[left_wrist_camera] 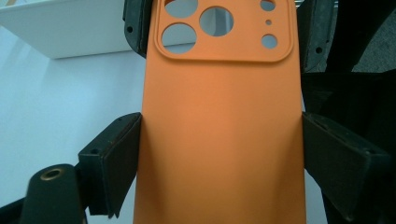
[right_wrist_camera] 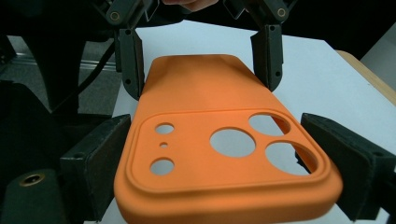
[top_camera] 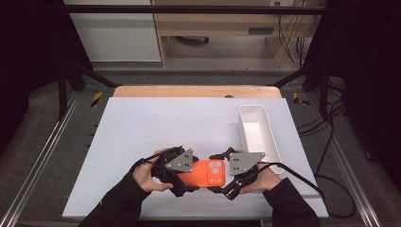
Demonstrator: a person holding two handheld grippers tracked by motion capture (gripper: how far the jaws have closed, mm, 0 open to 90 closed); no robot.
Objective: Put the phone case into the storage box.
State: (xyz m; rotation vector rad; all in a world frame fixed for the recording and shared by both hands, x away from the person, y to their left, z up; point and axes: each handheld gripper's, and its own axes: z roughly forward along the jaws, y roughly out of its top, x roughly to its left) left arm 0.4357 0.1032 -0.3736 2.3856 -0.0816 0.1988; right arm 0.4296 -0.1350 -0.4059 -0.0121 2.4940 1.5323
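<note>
An orange phone case (top_camera: 203,174) with camera cut-outs hangs just above the white table top near the front edge, held at both ends. My left gripper (top_camera: 188,177) is shut on its plain end; in the left gripper view both pads (left_wrist_camera: 123,158) press the case's (left_wrist_camera: 219,140) long sides. My right gripper (top_camera: 226,176) is shut on the camera end. In the right gripper view its pads (right_wrist_camera: 100,158) flank the case (right_wrist_camera: 210,116) and touch its edges, and the left gripper's jaws grip the far end.
A long white tray (top_camera: 254,108) stands at the right of the white board (top_camera: 165,123), just beyond the right hand, and shows as a white tray (left_wrist_camera: 70,28) in the left gripper view. Cables trail from both grippers. A wooden table edge (top_camera: 196,91) lies behind.
</note>
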